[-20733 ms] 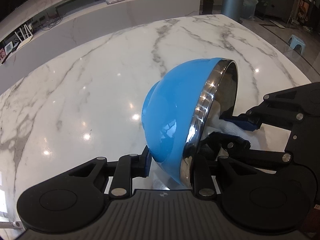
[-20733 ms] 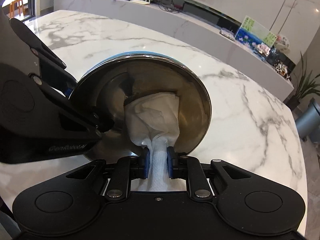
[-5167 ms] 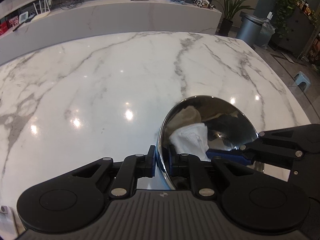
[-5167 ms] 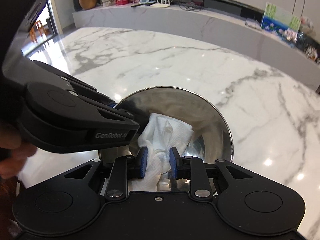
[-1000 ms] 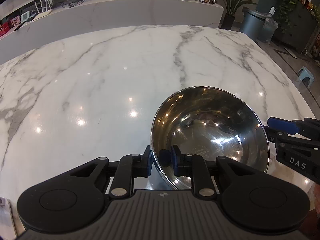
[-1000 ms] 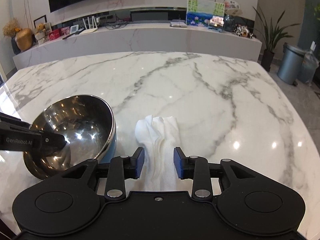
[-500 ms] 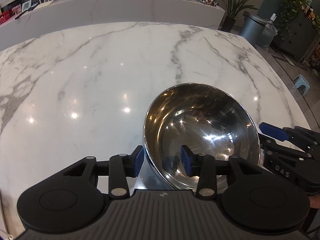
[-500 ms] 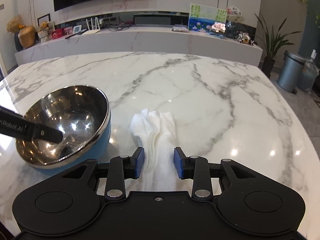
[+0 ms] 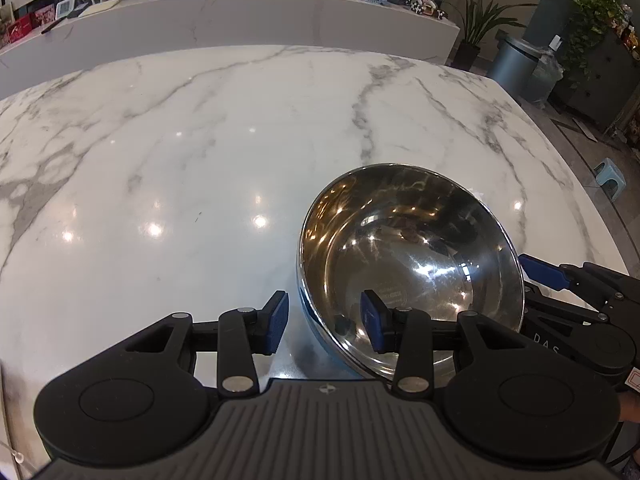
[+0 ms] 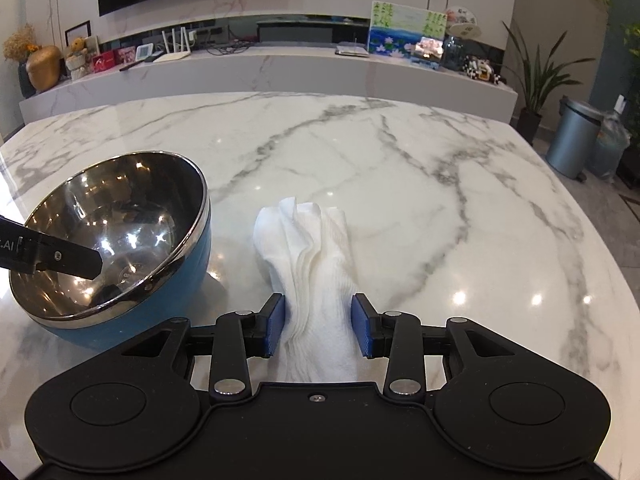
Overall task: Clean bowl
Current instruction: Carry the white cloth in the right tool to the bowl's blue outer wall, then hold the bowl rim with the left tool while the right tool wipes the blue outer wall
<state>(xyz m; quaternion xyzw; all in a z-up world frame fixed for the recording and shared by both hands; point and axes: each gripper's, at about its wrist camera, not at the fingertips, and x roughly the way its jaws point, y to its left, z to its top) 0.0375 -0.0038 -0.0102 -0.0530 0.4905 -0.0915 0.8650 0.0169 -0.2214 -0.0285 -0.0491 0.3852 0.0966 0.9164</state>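
A steel bowl (image 9: 408, 248) with a blue outside (image 10: 120, 216) stands upright on the marble table (image 9: 180, 140). My left gripper (image 9: 324, 320) is open astride its near rim, one pad outside and one inside, neither pressing. Its finger (image 10: 60, 260) reaches over the bowl in the right wrist view. A folded white cloth (image 10: 316, 248) lies on the table just right of the bowl. My right gripper (image 10: 318, 326) straddles the cloth's near end, its jaws closing, with the pads not pressing. Its fingers (image 9: 560, 276) show just right of the bowl in the left wrist view.
The table (image 10: 440, 184) stretches far and right of the cloth, ending at its right edge. Beyond it are a grey bin (image 10: 572, 140), a potted plant (image 10: 536, 80) and a long counter (image 10: 280, 68) with small items. A blue stool (image 9: 610, 176) stands on the floor.
My left jaws have spread off the bowl's rim. The bowl, tilted a second ago, now rests level on the table. The cloth stays lying between the right pads.
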